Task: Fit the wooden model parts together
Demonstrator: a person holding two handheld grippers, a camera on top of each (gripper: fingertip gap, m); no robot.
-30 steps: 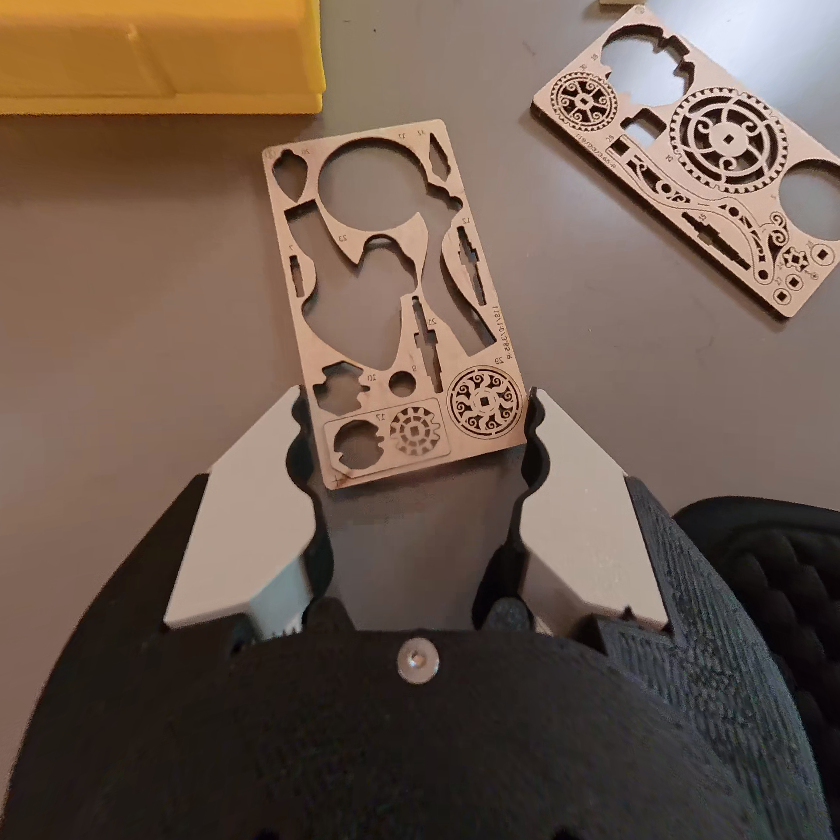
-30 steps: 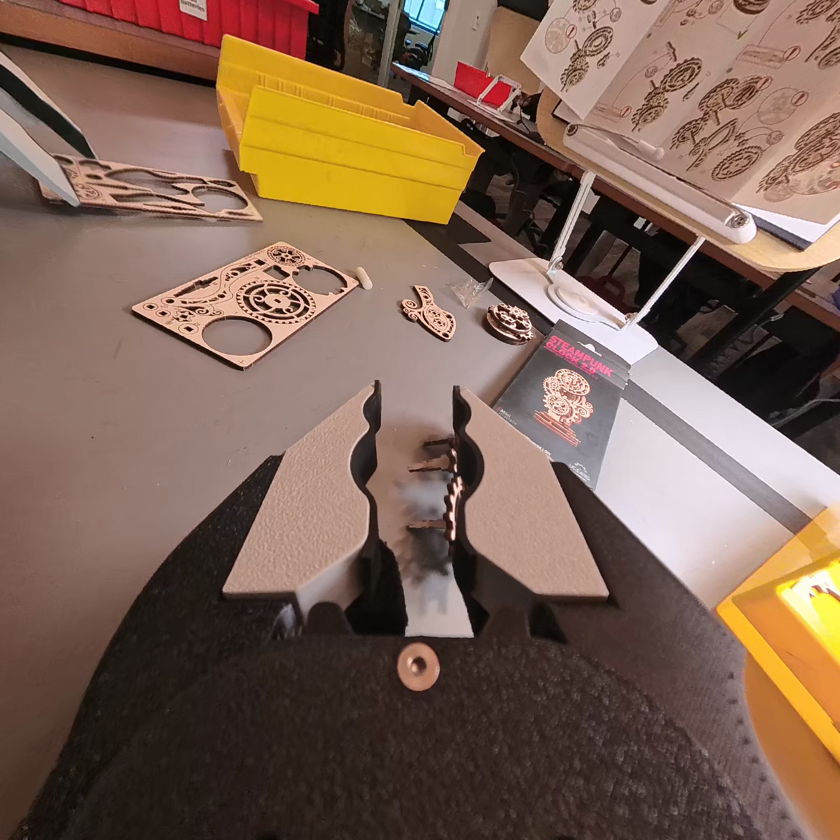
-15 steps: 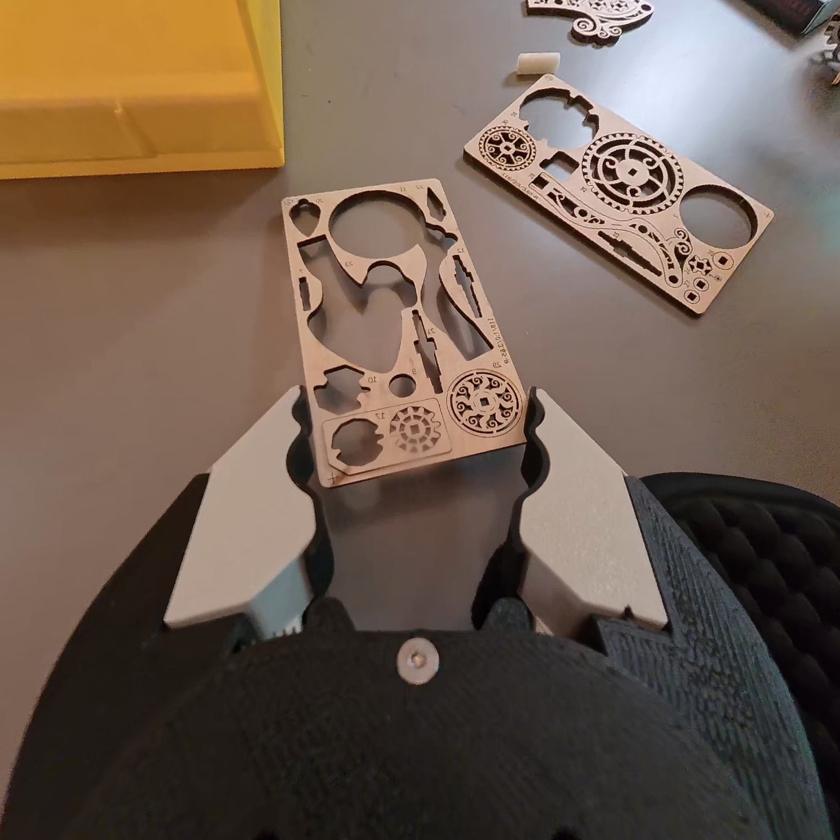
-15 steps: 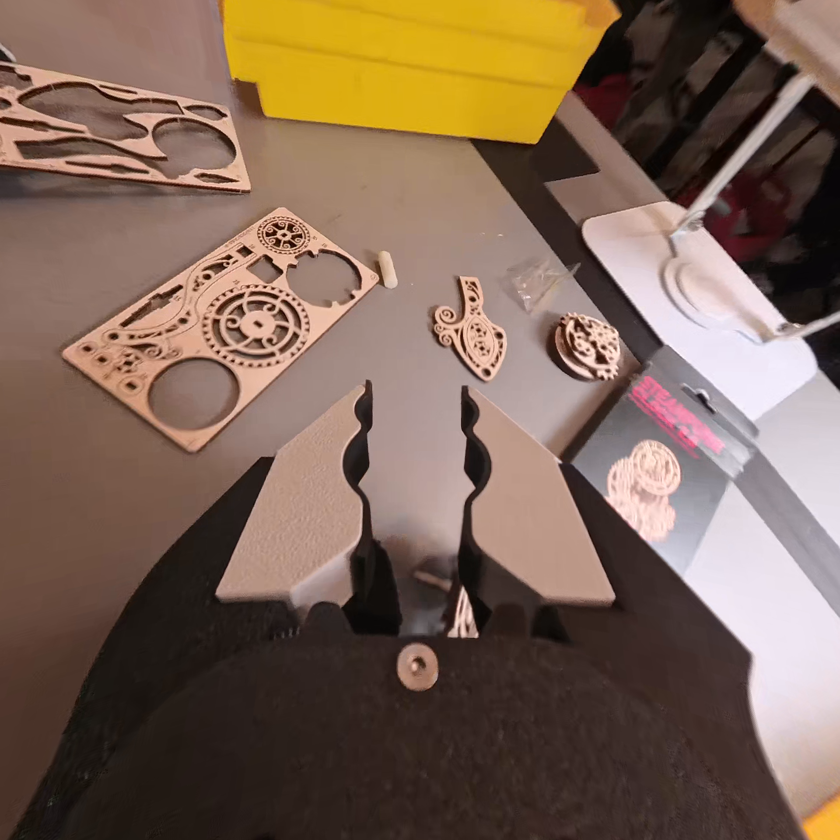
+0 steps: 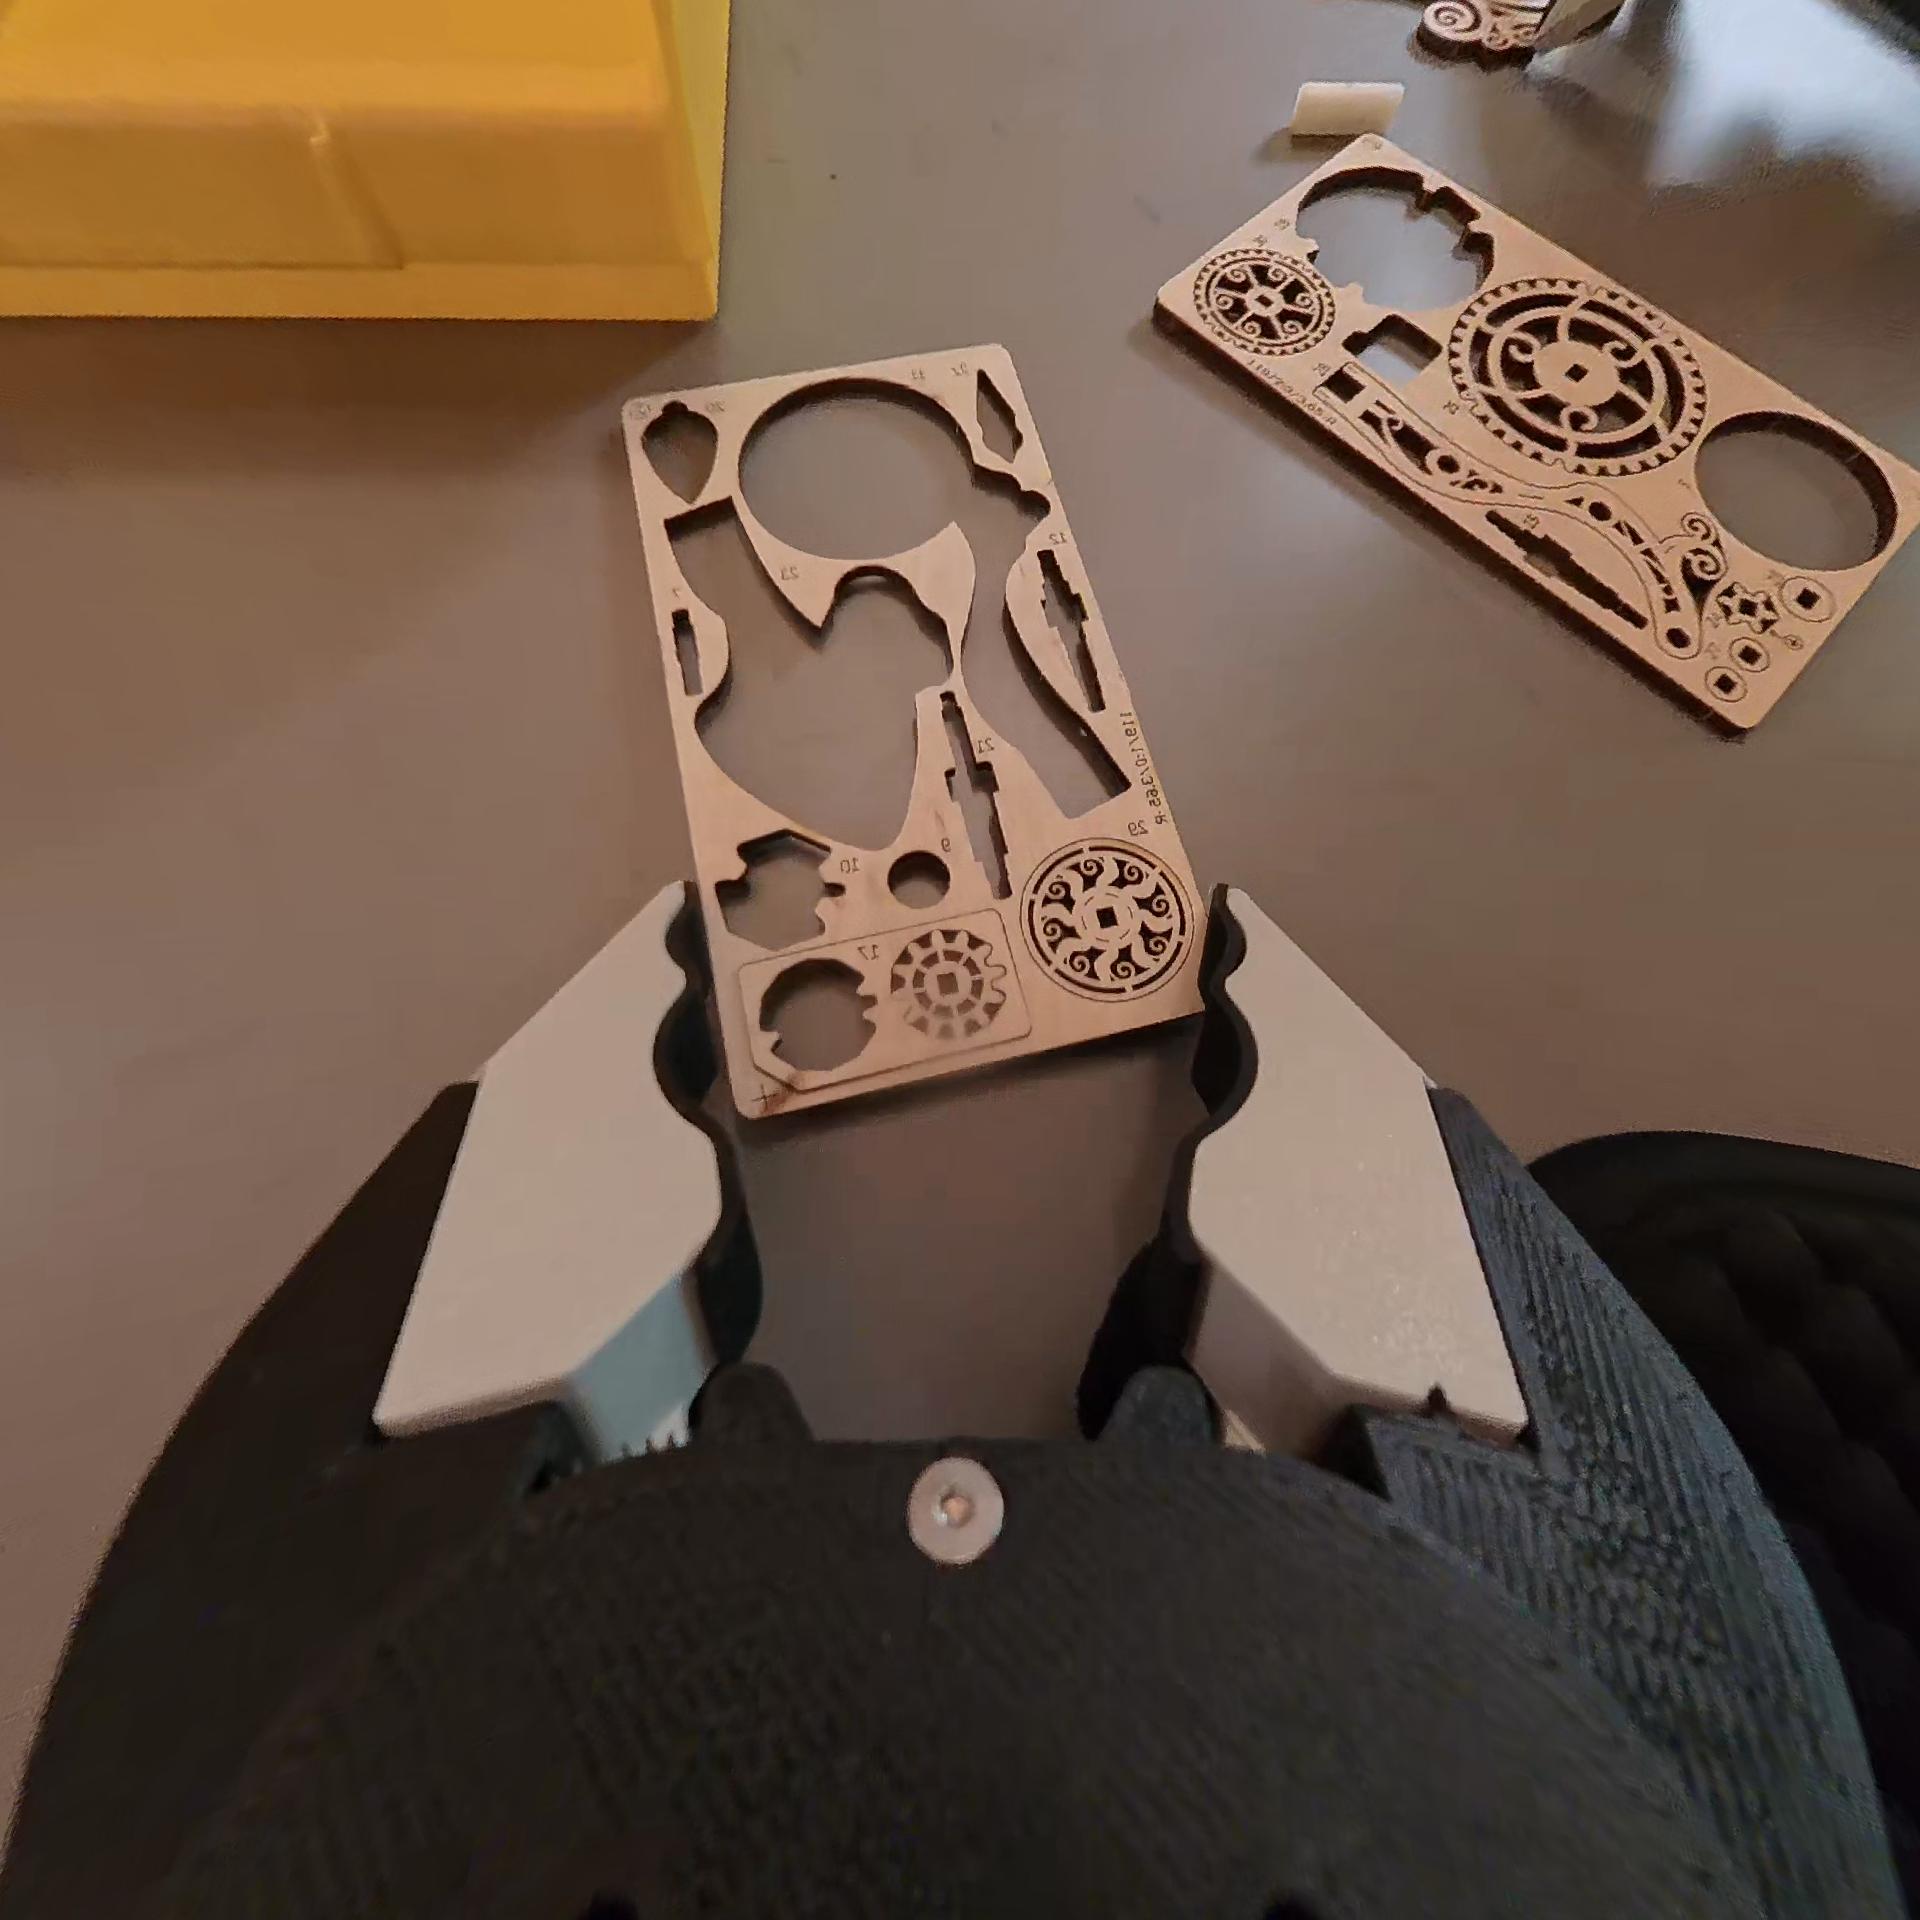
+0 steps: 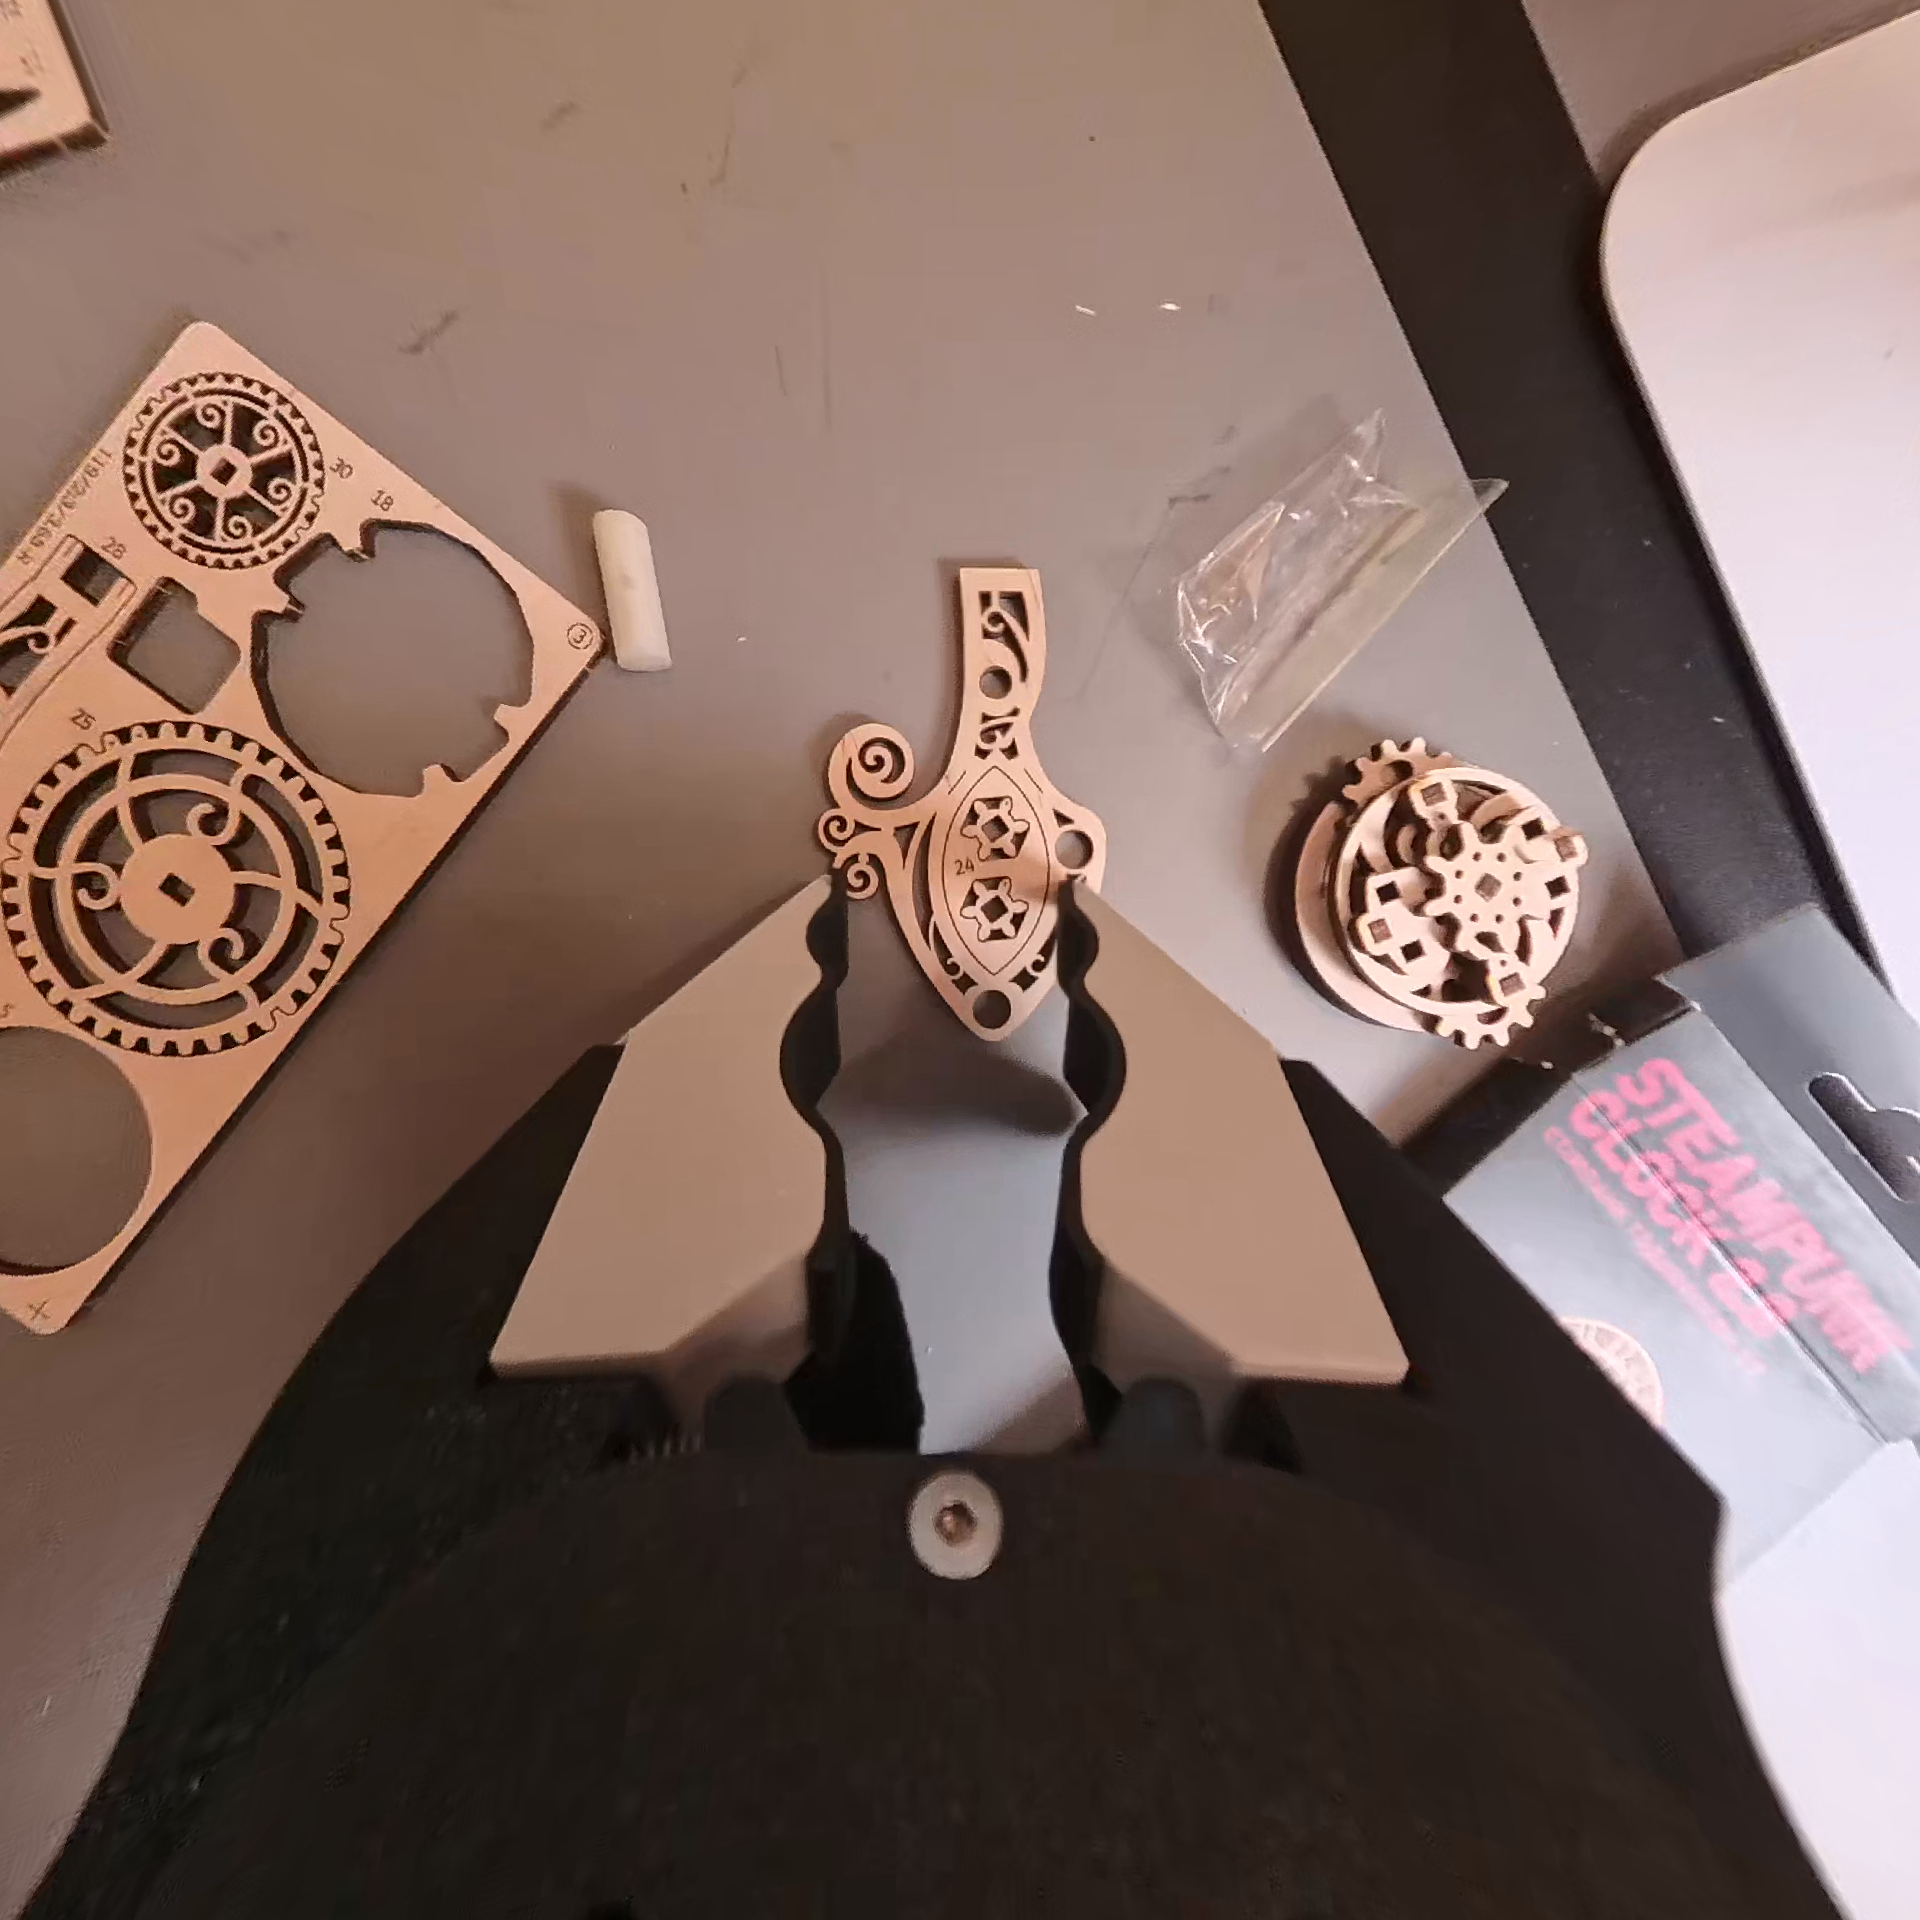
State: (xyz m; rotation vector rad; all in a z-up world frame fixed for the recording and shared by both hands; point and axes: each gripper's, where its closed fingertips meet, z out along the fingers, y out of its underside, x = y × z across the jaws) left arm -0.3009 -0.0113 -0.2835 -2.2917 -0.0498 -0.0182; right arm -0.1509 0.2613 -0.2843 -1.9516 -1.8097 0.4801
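My left gripper point(image 5: 953, 904) is shut on the short end of a wooden parts sheet point(image 5: 790, 561) with many cut-outs and holds it above the grey table. A second wooden sheet with gears in it point(image 5: 1558, 468) lies to the right and also shows in the right wrist view point(image 6: 353, 520). My right gripper point(image 6: 954, 885) is open and points down at an ornate flat wooden part point(image 6: 971, 862) on the table. Its fingertips stand on either side of the part. A round assembled gear cluster point(image 6: 1439, 894) lies to the right of it.
A yellow bin point(image 5: 343, 156) stands at the far left. A small white cylinder point(image 6: 631, 592), a clear plastic bag point(image 6: 1309, 582), a black package card point(image 6: 1714, 1226) and a white stand base point(image 6: 1787, 416) lie around the parts. The tips of one gripper are about 30 cm away from the tips of the other. The small white cylinder point(image 6: 631, 592) is closer to my right gripper, around 6 cm from its tips; the left tips are 25 cm off. Seen from the left wrist view point(image 5: 1355, 92) as well.
My right gripper has tipped downward and moved over the ornate part. The small toothed piece seen between its fingers a second ago no longer shows. My left gripper has shifted slightly with its sheet.
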